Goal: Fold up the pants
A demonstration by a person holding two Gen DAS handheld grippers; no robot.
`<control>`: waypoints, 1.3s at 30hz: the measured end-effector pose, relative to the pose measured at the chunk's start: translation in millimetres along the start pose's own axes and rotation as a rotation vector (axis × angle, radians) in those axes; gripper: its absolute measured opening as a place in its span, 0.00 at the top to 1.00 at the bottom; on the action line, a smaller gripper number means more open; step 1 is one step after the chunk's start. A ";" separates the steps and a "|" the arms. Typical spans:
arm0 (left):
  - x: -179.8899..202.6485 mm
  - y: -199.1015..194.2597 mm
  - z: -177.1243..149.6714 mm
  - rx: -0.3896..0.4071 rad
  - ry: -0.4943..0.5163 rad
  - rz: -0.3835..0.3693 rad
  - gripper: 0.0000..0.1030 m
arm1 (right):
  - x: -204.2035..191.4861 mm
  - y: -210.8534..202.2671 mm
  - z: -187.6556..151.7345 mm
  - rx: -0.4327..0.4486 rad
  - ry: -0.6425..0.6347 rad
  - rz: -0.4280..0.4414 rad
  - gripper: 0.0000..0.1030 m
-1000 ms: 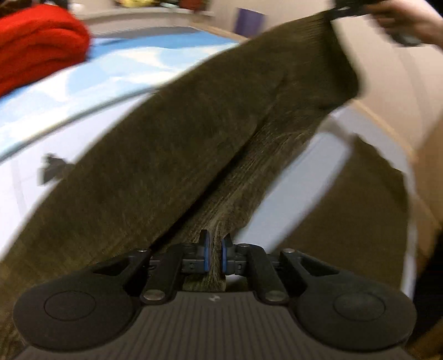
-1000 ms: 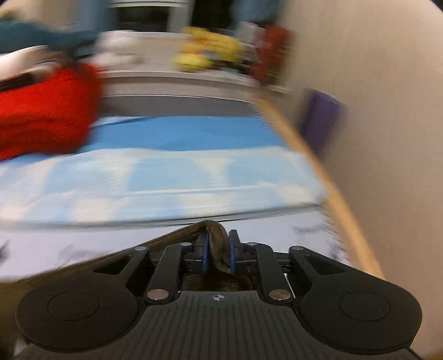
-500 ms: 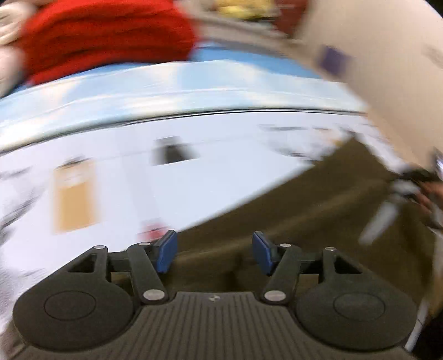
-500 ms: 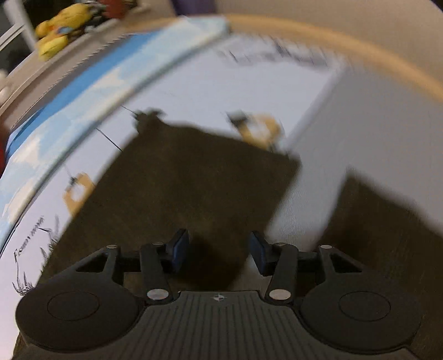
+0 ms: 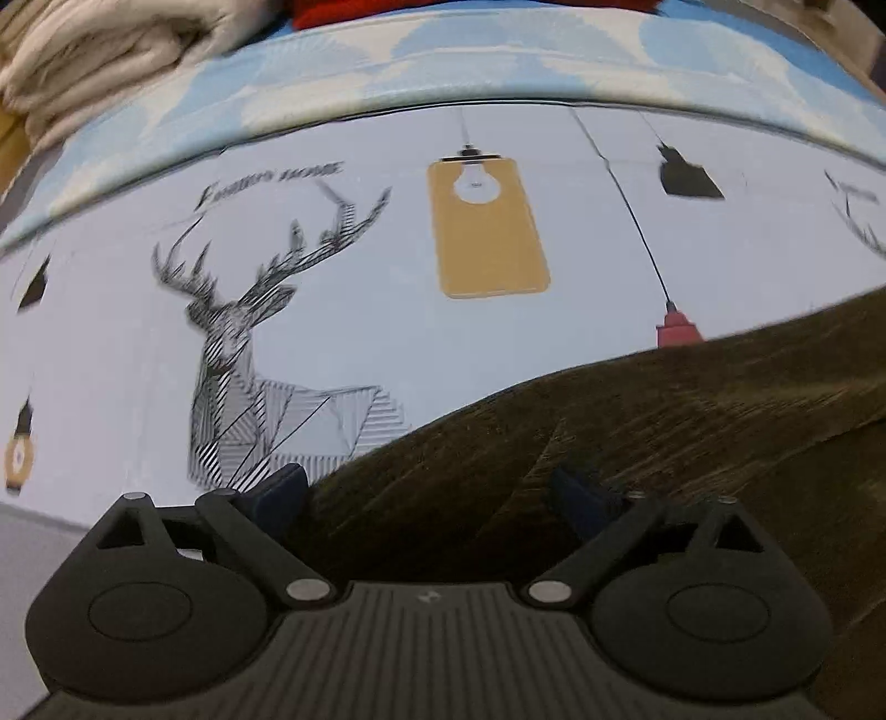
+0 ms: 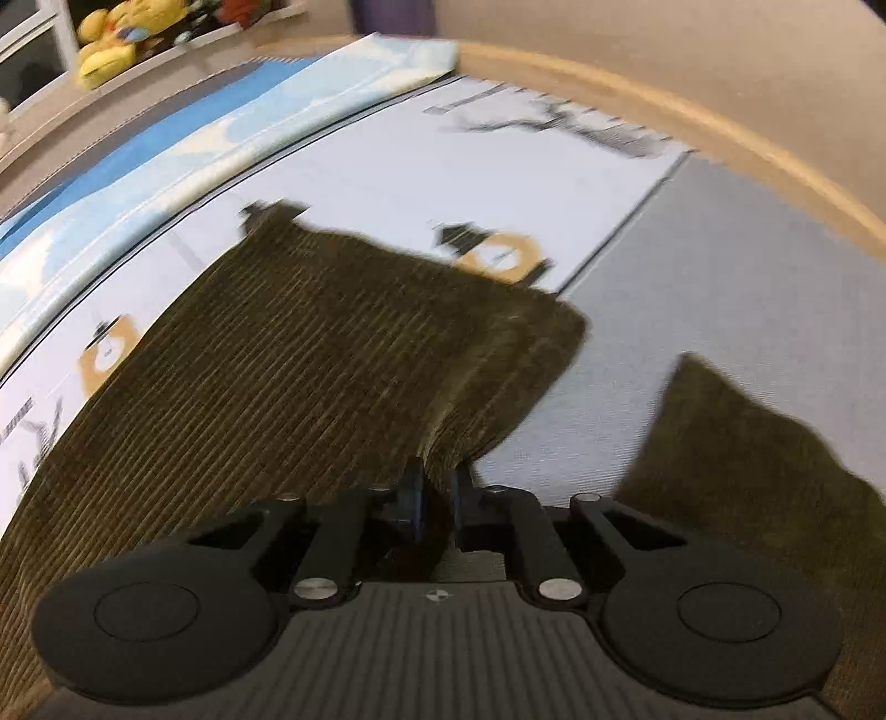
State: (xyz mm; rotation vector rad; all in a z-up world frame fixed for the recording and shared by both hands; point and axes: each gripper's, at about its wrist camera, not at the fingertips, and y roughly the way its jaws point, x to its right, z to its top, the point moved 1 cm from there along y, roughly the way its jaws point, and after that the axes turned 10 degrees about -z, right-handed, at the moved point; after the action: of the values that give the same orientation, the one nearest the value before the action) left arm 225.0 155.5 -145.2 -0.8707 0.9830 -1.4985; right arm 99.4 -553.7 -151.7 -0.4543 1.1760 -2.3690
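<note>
Dark olive corduroy pants (image 6: 304, 343) lie on a white printed bed sheet (image 5: 360, 343). In the right wrist view one leg spreads from the lower left to the middle, and another part of the pants (image 6: 747, 443) lies at the right. My right gripper (image 6: 436, 476) is shut on a pinched fold at that leg's near edge. In the left wrist view the pants (image 5: 664, 415) fill the lower right. My left gripper (image 5: 426, 482) hovers over their edge, its jaws opening wide; cloth lies beneath and between the fingers, and the pads do not press it.
A blue and white blanket (image 5: 387, 61) runs along the far side of the sheet, with cream folded laundry (image 5: 111, 55) and something red (image 5: 443, 8) behind it. A wooden bed rim (image 6: 720, 127) curves at the right. A yellow plush toy (image 6: 111, 39) sits on a shelf.
The left gripper let go of the pants and opened wide while swinging over the sheet. The right gripper came down to the bed, opened, then shut on the leg's edge.
</note>
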 end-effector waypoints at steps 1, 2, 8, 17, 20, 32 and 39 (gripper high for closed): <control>4.3 2.8 -2.7 0.027 0.019 -0.016 0.09 | 6.5 -1.8 2.5 0.006 0.021 -0.031 0.93; 8.0 6.4 -2.5 0.045 0.034 -0.030 0.09 | 13.4 -0.8 4.2 -0.002 0.043 -0.068 0.92; 15.0 -7.9 9.3 0.153 0.040 -0.045 0.09 | 19.8 -18.2 8.1 0.041 0.075 -0.173 0.75; -44.9 -13.6 4.1 -0.014 -0.318 -0.057 0.08 | -101.1 -68.3 -6.4 0.083 -0.065 0.324 0.28; -45.8 -15.8 -0.9 -0.030 -0.287 -0.049 0.05 | -147.1 -57.1 -24.8 -0.021 -0.123 0.364 0.28; -61.7 -8.4 -24.9 -0.044 -0.253 -0.123 0.22 | -242.5 -48.0 -60.8 0.140 -0.457 0.010 0.87; -49.7 -22.8 -17.3 0.082 -0.116 -0.110 0.48 | -221.0 -37.8 -48.6 0.198 -0.282 0.084 0.95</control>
State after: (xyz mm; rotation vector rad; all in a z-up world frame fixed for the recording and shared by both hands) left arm 207.5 208.4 -131.5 -0.9535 0.7946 -1.5517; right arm 253.0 -384.2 -169.2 -0.6336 0.8096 -2.2323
